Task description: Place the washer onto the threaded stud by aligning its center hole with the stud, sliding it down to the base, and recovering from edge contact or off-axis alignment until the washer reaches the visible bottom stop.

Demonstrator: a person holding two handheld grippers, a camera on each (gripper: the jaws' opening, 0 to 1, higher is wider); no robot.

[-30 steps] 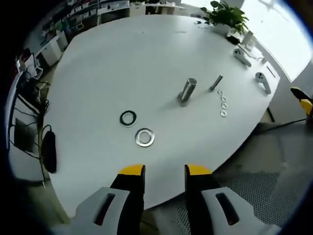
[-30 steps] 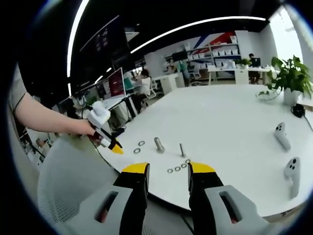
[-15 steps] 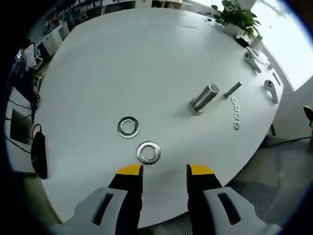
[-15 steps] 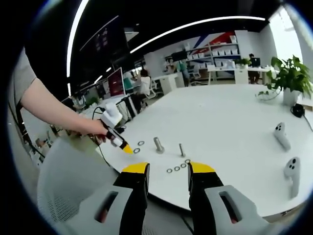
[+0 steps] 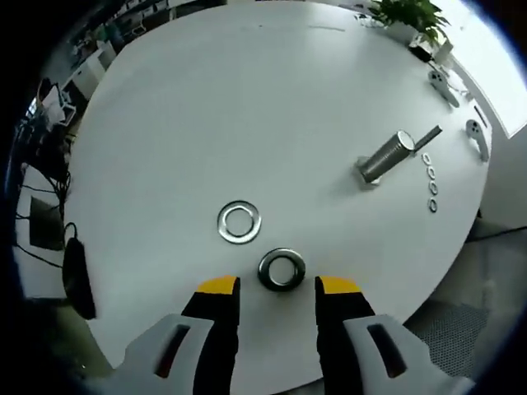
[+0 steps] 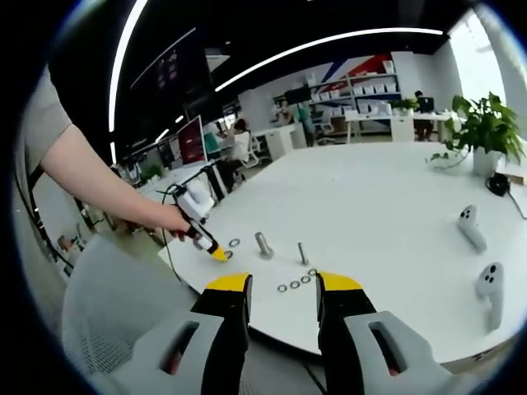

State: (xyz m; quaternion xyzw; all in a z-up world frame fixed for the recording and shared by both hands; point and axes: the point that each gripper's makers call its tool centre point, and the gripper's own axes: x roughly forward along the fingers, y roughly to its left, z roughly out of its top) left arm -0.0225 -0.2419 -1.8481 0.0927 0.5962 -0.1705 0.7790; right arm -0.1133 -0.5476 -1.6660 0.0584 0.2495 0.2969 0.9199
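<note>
Closing on the white desk (image 5: 206,107), the left tool (image 5: 277,286) has come down, jaws apart, astride the nearer washer (image 5: 282,269). Step in hand: pickup, not yet gripped. Right tool (image 6: 280,285) hangs back, jaws apart. Threaded stud (image 5: 384,156) stands well apart; next, pinch the washer's rim.

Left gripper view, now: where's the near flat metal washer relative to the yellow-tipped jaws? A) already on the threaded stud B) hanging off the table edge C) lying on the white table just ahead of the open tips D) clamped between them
C: the near flat metal washer lies flat on the white table just ahead of the left gripper, jaws apart, nothing held.
</note>
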